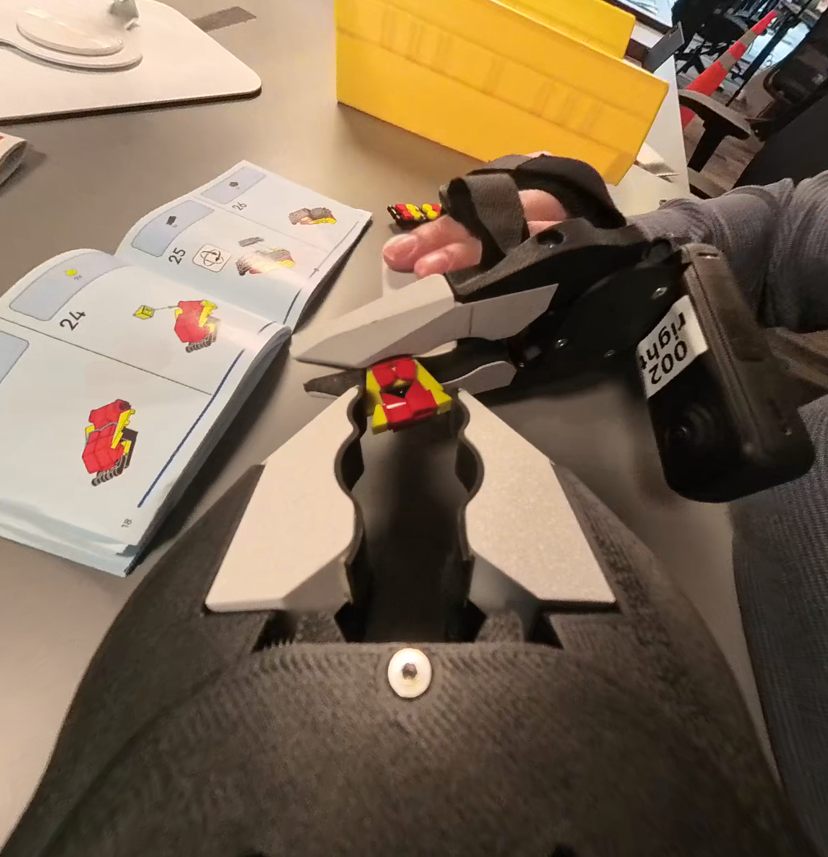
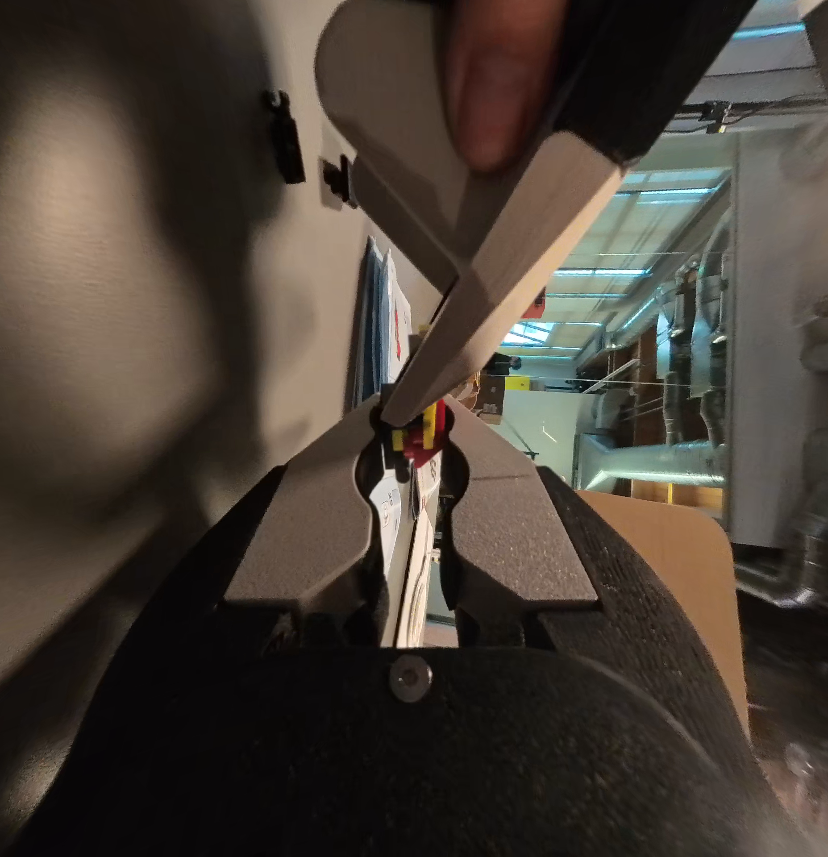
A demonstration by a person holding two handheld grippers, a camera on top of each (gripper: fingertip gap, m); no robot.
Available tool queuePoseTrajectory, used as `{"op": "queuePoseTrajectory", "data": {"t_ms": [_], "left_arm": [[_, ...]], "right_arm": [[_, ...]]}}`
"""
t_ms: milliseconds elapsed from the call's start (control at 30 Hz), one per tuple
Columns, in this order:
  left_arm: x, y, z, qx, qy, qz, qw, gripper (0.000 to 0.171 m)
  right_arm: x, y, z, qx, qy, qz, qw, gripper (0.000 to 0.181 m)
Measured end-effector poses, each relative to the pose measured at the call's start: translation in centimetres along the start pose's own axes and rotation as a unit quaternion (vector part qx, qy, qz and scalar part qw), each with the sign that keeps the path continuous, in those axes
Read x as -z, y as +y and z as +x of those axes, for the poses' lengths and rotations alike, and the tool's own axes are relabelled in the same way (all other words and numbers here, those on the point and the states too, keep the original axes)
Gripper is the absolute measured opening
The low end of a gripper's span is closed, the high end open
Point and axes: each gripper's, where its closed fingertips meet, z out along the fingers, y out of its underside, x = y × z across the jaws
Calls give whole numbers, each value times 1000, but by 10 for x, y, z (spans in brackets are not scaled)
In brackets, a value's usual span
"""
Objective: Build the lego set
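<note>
The left gripper (image 1: 405,403) had its two grey fingers (image 1: 305,487) pinching a small red-and-yellow lego model (image 1: 405,399) at their tips, held clear above the bench (image 1: 124,695). The right gripper (image 1: 356,371) entered from 3 o'clock in the left wrist view, turned on its side, and its fingers (image 1: 402,324) were closed on the same model from above and below. In the right wrist view the model (image 2: 423,433) sat between that gripper's own fingertips (image 2: 419,426), while one finger of the left gripper (image 2: 495,287) crossed down from 12 o'clock and touched it. A gloved hand (image 1: 518,218) with a grey sleeve (image 1: 750,241) gripped the right gripper; one bare finger lay along its upper grey finger.

On the bench, at 9 o'clock from the model, an instruction booklet (image 1: 138,352) lay open, showing red-and-yellow building steps. At 12 o'clock, beyond the hand, a second small red, yellow and black lego piece (image 1: 412,213) rested on the bench, partly hidden by the glove. Farther off at 12 o'clock stood a yellow bin (image 1: 486,79); at 11 o'clock lay a white board (image 1: 171,79) carrying a clear plastic piece (image 1: 78,37). An orange cone (image 1: 722,65) stood at 1 o'clock, off the bench.
</note>
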Motion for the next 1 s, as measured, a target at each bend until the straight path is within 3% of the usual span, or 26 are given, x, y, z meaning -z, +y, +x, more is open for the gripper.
{"op": "queuePoseTrajectory", "data": {"t_ms": [267, 367, 467, 567, 633, 833, 1000], "left_arm": [[3, -7, 5, -68, -14, 27, 997, 37], [10, -9, 7, -158, -38, 44, 986, 60], [21, -11, 9, -311, -92, 66, 944, 57], [32, -17, 15, -462, -163, 88, 867, 49], [32, -15, 18, -521, -185, 83, 829, 44], [20, -3, 19, -595, -211, 43, 774, 41], [18, -4, 19, -620, -236, 38, 747, 26]], "right_arm": [[4, -2, 4, -23, -5, 12, 1000, 16], [6, -5, 8, -40, -13, 20, 999, 16], [9, -3, 11, -43, -14, 17, 999, 16], [10, -2, 9, -41, -22, 18, 999, 16], [10, -4, 7, -40, -26, 21, 999, 16], [12, -10, 6, -49, -37, 34, 998, 16], [13, -16, 3, -54, -46, 41, 997, 15]]}}
